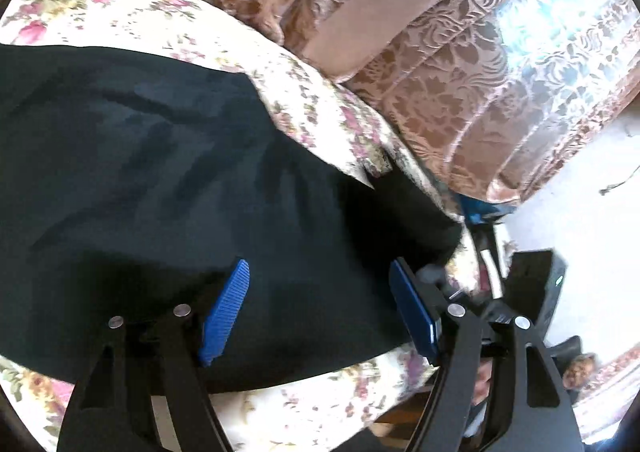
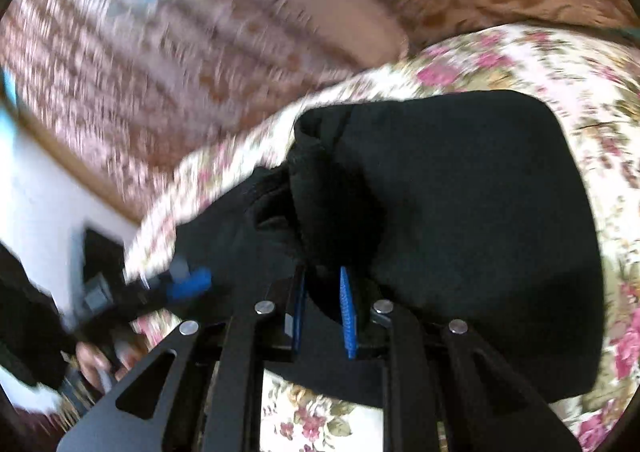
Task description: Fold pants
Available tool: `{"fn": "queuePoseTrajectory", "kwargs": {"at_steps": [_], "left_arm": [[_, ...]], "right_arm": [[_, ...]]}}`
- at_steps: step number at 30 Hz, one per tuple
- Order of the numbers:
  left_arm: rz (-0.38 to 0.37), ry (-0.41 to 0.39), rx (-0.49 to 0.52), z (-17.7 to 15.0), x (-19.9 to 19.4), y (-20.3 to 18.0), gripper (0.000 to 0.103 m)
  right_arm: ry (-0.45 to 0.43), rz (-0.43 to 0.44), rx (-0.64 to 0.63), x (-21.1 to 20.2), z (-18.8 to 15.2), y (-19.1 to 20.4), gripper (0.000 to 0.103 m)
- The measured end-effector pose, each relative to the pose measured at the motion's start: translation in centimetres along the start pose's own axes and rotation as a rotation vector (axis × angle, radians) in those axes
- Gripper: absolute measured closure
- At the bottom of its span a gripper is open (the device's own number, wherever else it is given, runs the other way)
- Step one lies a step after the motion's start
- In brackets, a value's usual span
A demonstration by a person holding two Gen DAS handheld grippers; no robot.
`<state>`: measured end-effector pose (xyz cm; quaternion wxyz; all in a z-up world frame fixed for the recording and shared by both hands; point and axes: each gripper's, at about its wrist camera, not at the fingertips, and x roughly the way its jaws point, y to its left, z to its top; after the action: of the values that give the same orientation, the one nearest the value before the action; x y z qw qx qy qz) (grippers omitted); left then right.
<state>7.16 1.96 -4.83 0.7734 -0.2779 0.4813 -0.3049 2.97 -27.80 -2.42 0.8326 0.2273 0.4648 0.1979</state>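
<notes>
The black pants [image 1: 160, 172] lie spread on a floral bedsheet [image 1: 312, 412]. My left gripper [image 1: 320, 280] is open, its blue pads wide apart just above the pants near their right end, holding nothing. In the right wrist view the pants [image 2: 460, 212] lie bunched on the floral sheet [image 2: 600, 132]. My right gripper [image 2: 322, 284] is shut on a raised fold of the pants, the cloth pinched between its blue pads [image 2: 347, 312]. The left gripper's blue pad [image 2: 192, 282] shows at the left of that view, blurred.
A brown patterned curtain [image 1: 440, 72] hangs behind the bed. The bed edge drops to a pale floor [image 1: 580, 212] on the right. A dark device [image 1: 544, 292] stands by the bed edge. The right wrist view is motion-blurred on its left side.
</notes>
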Motion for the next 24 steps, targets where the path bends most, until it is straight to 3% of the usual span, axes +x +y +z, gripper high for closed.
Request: {"fn": "queuePoseTrajectory", "kwargs": {"at_steps": [3, 10, 14, 16, 17, 18, 20, 22, 24], "left_arm": [[-0.078, 0.039, -0.035, 0.6, 1.2, -0.2, 0.026], [-0.155, 0.145, -0.153, 1.3, 5.6, 0.1, 0.015], [-0.135, 0.19, -0.173, 1.5, 7.6, 0.0, 0.015], [-0.135, 0.211, -0.176, 1.6, 8.3, -0.2, 0.016], [-0.126, 0.221, -0.173, 1.6, 8.5, -0.3, 0.022], [-0.115, 0.227, -0.168, 1.6, 8.7, -0.4, 0.03], [-0.054, 0.251, -0.154, 1.7, 9.3, -0.4, 0.06], [-0.02, 0.257, -0.134, 1.6, 9.6, -0.3, 0.075], [-0.024, 0.252, -0.129, 1.5, 9.4, -0.1, 0.079]], "right_arm": [[0.049, -0.033, -0.067, 1.7, -1.0, 1.4, 0.089], [0.086, -0.202, -0.327, 4.2, -3.3, 4.6, 0.088], [0.081, -0.215, -0.401, 4.0, -4.4, 4.9, 0.085], [0.079, -0.179, -0.392, 3.6, -4.4, 4.8, 0.076], [0.077, -0.152, -0.372, 3.3, -4.2, 4.7, 0.066], [0.065, -0.104, -0.318, 2.2, -4.0, 4.1, 0.041], [0.012, -0.076, -0.26, -0.1, -3.7, 3.5, 0.036], [-0.053, -0.104, -0.194, -3.4, -3.6, 2.1, 0.033], [-0.121, -0.176, -0.106, -6.8, -3.9, -0.1, 0.021]]}}
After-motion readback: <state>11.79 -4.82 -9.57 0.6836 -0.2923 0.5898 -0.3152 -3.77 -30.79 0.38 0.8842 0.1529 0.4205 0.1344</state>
